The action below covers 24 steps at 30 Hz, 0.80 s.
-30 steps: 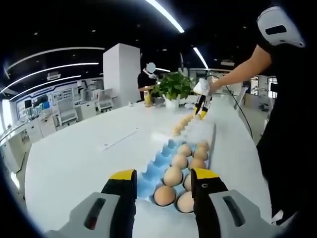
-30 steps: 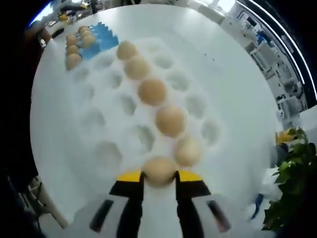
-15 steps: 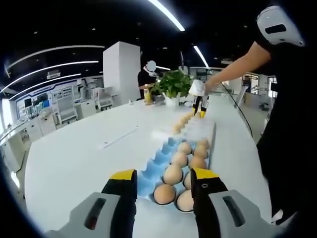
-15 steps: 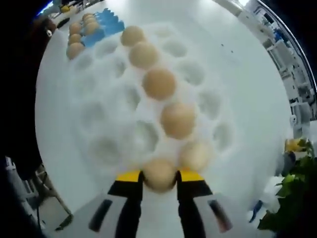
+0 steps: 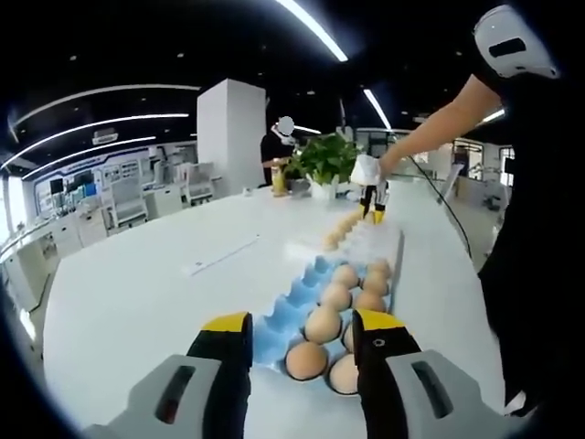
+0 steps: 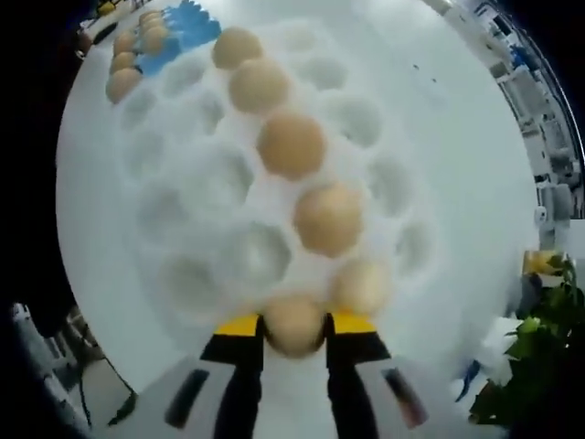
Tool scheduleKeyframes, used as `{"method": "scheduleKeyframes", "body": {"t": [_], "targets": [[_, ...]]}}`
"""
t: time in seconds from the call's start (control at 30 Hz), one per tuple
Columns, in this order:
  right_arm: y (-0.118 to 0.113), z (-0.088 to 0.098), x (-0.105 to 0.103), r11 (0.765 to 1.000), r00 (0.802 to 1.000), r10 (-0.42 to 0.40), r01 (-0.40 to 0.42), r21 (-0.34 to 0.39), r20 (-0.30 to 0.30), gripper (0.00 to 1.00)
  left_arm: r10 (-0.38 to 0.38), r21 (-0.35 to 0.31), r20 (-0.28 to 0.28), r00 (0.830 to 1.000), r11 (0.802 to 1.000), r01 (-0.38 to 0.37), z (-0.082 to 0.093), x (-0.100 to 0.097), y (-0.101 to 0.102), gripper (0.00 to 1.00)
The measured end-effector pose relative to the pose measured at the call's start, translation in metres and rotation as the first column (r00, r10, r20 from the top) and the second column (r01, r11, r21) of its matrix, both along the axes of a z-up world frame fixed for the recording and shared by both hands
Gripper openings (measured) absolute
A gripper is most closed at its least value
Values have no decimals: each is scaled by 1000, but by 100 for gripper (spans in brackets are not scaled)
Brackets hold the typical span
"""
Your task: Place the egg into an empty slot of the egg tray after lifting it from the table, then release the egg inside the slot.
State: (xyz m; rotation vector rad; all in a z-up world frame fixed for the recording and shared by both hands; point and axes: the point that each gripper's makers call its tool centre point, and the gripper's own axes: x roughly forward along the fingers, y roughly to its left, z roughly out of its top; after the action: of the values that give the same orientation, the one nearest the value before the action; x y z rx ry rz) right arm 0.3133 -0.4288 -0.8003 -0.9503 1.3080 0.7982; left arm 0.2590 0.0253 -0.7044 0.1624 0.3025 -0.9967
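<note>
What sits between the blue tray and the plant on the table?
In the left gripper view, the white egg tray lies between the blue tray and the plant.

Egg (image 6: 293, 326) between jaws, over white tray (image 6: 183, 229)

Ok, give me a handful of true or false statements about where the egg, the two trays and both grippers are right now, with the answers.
1. The right gripper is shut on an egg. True.
2. The white egg tray has every slot filled. False: most slots are empty, with one row of eggs.
3. The left gripper holds an egg. False: its jaws are apart with nothing between them.
4. A blue egg tray with eggs lies ahead of the left gripper. True.
5. A potted plant stands on the table. True.
</note>
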Motion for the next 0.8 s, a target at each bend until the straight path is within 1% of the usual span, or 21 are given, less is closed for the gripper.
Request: {"method": "scheduleKeyframes", "body": {"t": [0.03,0.07,0.1,0.13,0.2,0.23,0.27,0.3,0.37,0.4,0.43,0.47,0.5,0.6,0.67,0.7,0.73,0.77,0.8], "targets": [[0,0,0,1000,1000,-5,4,5,12,26,-2,-10,-4,1000,1000,2,1,-1,-1,45],[-1,2,-1,1000,1000,6,-6,15,30,26,-2,-9,-1,1000,1000,2,1,-1,-1,45],[-1,3,0,1000,999,-1,0,26,40,26,0,-6,-3,1000,1000,0,0,-1,0,47],[-1,5,0,999,998,-18,16,47,57,26,1,-5,-8,1000,1000,-1,0,-1,0,50],[-2,8,0,997,997,-24,19,77,73,25,-2,0,-10,1000,1000,2,1,-3,1,55],[-2,10,1,995,996,-31,23,98,84,25,-4,7,-6,1000,1000,4,0,-3,2,55],[-1,12,0,989,994,-61,48,138,94,25,2,17,-9,1000,1000,-2,-1,-2,3,56],[0,15,-2,982,992,-90,74,173,90,25,11,20,-19,1000,1000,-11,-2,-2,4,57],[-1,20,-2,980,992,-87,68,186,95,25,16,18,-20,1000,1000,-16,-2,-3,3,59],[1,24,-2,975,990,-100,78,209,95,25,15,11,-27,1000,1000,-15,-2,-3,1,63],[5,29,-2,967,988,-111,81,241,112,25,23,20,-48,999,1000,-23,-6,-4,1,67],[7,32,-1,964,986,-108,73,256,126,25,33,26,-61,998,999,-31,-9,-4,0,71],[12,37,-3,956,985,-111,68,286,136,25,43,11,-74,996,999,-43,-9,-4,-1,76],[23,45,-10,943,983,-106,53,328,147,25,24,-15,-95,995,1000,-25,-8,-9,-8,84],[32,51,-12,943,980,-73,8,334,183,25,13,-5,-89,996,1000,-13,-10,-10,-9,85],[37,54,-15,935,981,-81,13,355,178,25,14,-8,-94,996,1000,-14,-10,-10,-9,86],[47,59,-16,922,977,-84,2,387,195,25,16,-19,-101,995,1000,-18,-9,-10,-8,87],[58,64,-16,910,975,-66,-30,414,214,25,16,-20,-100,995,1000,-18,-9,-9,-8,88],[60,65,-18,910,976,-66,-26,414,207,25,15,-22,-92,996,1000,-17,-8,-9,-8,88]]}}
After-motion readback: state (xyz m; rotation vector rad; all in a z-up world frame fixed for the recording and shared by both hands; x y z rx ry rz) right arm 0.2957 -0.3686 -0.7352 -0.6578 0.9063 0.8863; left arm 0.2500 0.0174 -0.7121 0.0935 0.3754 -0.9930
